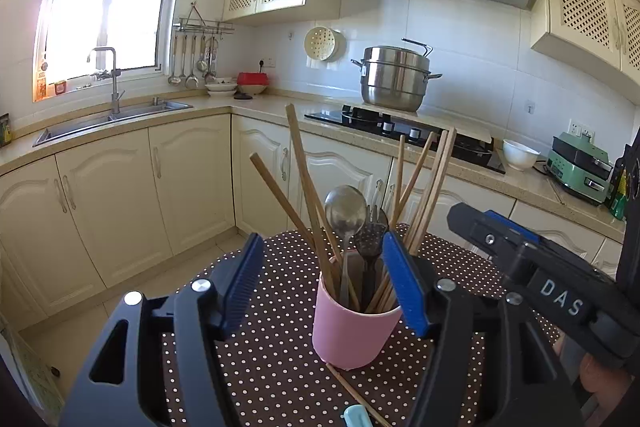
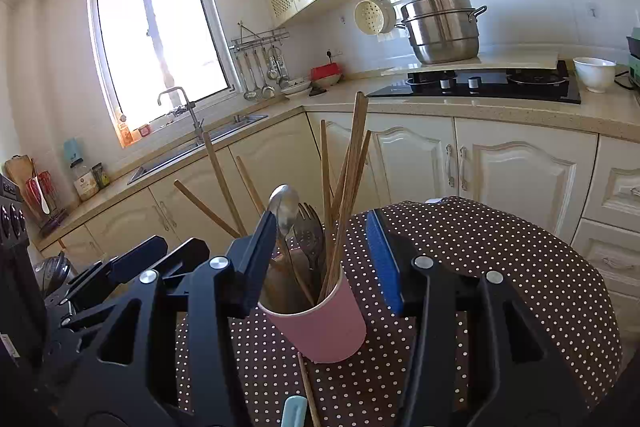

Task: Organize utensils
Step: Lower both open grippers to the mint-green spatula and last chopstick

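Note:
A pink cup stands on the brown polka-dot table. It holds several wooden chopsticks, a metal spoon and a dark fork. My left gripper is open, its blue pads on either side of the cup's rim, touching nothing. My right gripper is open too, straddling the same cup. A loose chopstick and a light-blue handle lie on the table in front of the cup; they also show in the right wrist view, the chopstick and the handle.
The right gripper's body shows at the right of the left wrist view. Behind the table run cream cabinets, a sink, a black hob with a steel steamer pot, and a white bowl.

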Demonstrator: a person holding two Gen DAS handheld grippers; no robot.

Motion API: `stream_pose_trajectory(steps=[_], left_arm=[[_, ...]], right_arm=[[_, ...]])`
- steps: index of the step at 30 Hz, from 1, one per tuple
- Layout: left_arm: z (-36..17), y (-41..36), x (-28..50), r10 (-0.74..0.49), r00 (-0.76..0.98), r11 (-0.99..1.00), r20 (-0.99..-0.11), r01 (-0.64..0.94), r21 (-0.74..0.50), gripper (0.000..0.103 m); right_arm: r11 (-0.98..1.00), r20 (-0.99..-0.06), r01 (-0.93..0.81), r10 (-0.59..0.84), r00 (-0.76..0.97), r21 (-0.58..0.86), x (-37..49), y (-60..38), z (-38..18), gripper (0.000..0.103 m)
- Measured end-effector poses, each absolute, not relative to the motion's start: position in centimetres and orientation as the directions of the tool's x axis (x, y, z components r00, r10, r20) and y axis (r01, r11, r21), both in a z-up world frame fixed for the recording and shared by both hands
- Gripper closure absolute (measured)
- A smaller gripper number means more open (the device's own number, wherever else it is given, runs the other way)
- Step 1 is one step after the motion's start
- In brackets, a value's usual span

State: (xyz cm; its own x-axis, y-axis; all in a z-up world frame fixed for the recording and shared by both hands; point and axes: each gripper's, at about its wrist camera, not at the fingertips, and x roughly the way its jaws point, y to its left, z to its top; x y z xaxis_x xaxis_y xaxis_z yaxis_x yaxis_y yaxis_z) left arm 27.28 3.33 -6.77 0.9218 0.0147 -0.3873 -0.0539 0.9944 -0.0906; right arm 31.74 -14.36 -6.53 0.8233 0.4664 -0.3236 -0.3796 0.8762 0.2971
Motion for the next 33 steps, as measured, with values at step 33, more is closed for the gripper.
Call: stream_pose_trajectory(steps=[33], left_arm=[[-10.5,-1.3,23.8,-0.092,0.783,0.996,-0.615,0.060,-0.073,0.036]], right_arm=[[0.907,-0.479,-0.304,0.414,0.774,0.293,26.7,-19.2,-9.0,0.046]])
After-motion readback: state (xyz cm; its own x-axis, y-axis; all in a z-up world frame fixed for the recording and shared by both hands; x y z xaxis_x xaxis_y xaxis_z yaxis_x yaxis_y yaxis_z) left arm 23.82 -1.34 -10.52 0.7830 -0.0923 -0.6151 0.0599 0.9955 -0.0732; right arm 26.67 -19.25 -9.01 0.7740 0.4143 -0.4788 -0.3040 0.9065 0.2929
